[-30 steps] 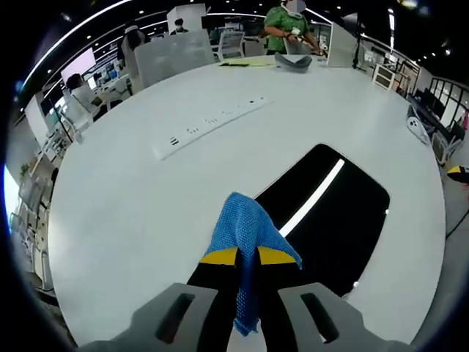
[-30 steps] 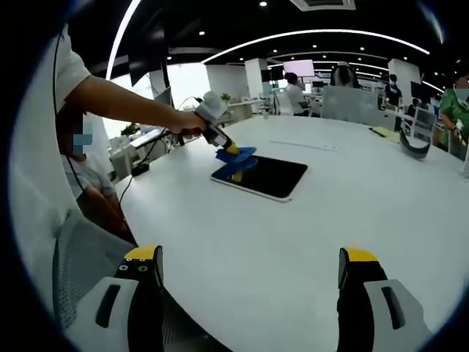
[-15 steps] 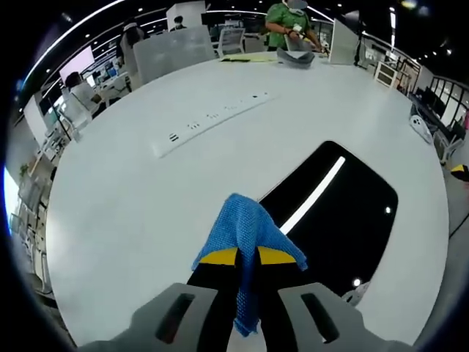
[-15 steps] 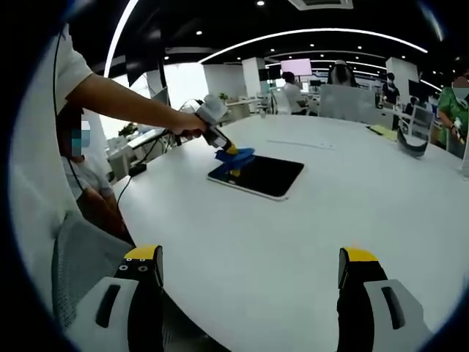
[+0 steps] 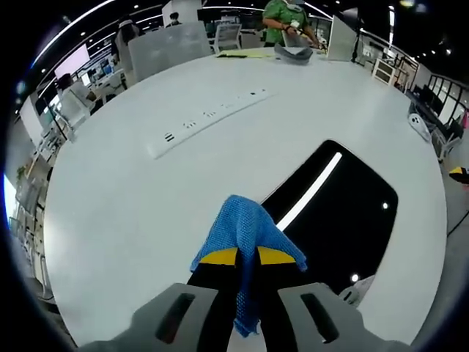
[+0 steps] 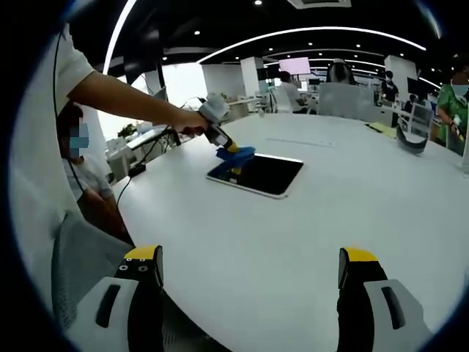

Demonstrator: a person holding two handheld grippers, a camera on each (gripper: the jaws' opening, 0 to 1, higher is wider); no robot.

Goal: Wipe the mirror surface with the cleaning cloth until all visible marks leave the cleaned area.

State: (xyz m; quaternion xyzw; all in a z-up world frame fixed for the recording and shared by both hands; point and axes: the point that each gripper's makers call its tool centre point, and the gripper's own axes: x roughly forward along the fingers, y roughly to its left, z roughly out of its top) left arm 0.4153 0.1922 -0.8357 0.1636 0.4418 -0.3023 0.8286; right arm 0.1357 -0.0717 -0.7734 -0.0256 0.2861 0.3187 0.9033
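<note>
Fingers point(image 5: 220, 257) around one cloth point(image 5: 245, 227), one mirror point(image 5: 344, 213).

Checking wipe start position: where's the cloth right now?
The blue cloth is clamped in the left gripper, at the near edge of the mirror on the white table; the right gripper view shows it at the mirror's left end.
</note>
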